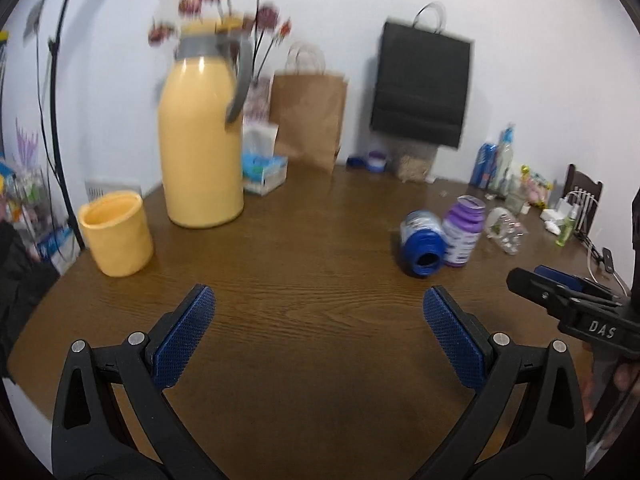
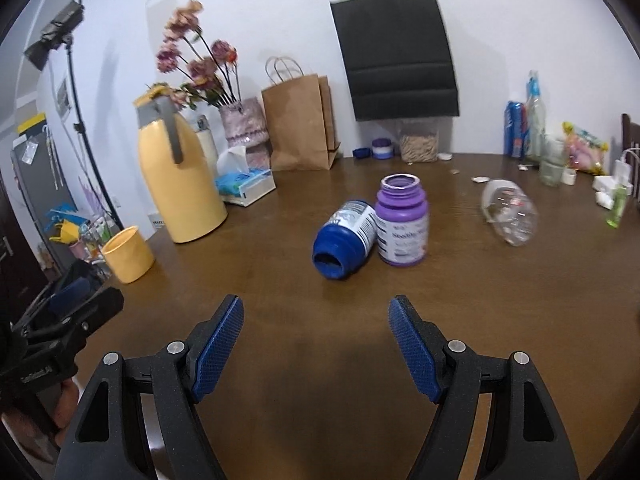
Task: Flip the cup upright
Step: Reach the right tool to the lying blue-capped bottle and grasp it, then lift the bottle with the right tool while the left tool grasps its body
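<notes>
Cup [image 2: 128, 255] stands mouth-up near the surface's [image 2: 320, 360] left edge, beside the flask [image 2: 178, 184], so the flip looks done. Left gripper [image 1: 319, 336] and right gripper [image 2: 316, 346] hover spread wide, holding nothing.

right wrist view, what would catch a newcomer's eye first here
The tall yellow jug stands out at the left of the wooden table, with a yellow cup upright beside it near the table's left edge. In the middle, a blue bottle lies on its side against an upright purple bottle, and a clear glass cup lies tipped over to their right. A black bag hangs on the wall behind.
</notes>
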A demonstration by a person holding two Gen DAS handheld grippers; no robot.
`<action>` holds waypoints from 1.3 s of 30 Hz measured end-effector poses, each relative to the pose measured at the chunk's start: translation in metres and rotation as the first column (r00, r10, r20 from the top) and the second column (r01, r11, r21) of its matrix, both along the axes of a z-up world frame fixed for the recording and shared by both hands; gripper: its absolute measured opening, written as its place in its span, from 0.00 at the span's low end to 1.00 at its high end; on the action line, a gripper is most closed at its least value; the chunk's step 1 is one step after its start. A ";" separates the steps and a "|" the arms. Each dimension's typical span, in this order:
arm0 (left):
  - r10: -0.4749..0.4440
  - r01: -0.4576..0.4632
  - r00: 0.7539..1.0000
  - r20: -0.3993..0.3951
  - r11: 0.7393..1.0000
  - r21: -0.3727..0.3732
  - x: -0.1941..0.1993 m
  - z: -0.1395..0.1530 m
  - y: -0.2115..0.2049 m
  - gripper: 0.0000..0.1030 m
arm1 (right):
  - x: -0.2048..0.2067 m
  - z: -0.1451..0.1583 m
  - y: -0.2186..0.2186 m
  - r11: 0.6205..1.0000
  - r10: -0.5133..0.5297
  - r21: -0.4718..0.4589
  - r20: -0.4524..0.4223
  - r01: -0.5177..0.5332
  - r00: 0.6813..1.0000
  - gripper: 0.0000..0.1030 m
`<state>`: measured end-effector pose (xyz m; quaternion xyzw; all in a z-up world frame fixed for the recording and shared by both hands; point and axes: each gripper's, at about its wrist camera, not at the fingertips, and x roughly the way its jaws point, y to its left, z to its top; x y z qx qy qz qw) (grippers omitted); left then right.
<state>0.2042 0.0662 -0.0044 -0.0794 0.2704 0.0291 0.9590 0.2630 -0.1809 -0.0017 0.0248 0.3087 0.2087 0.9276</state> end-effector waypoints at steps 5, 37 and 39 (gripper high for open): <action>0.049 -0.047 0.993 -0.106 0.999 0.026 0.050 -0.015 0.017 1.00 | 0.065 -0.018 0.026 0.999 0.004 -0.053 -0.067 -0.007 0.998 0.77; -0.009 -0.038 0.974 -0.226 0.978 -0.203 0.165 -0.044 0.082 0.92 | 0.076 -0.066 0.146 0.765 0.607 -0.132 -0.183 -0.631 0.774 0.53; -0.032 -0.014 0.968 -0.251 0.984 -0.178 0.174 -0.048 0.075 0.72 | 0.072 -0.066 0.144 0.748 0.623 -0.147 -0.181 -0.648 0.761 0.54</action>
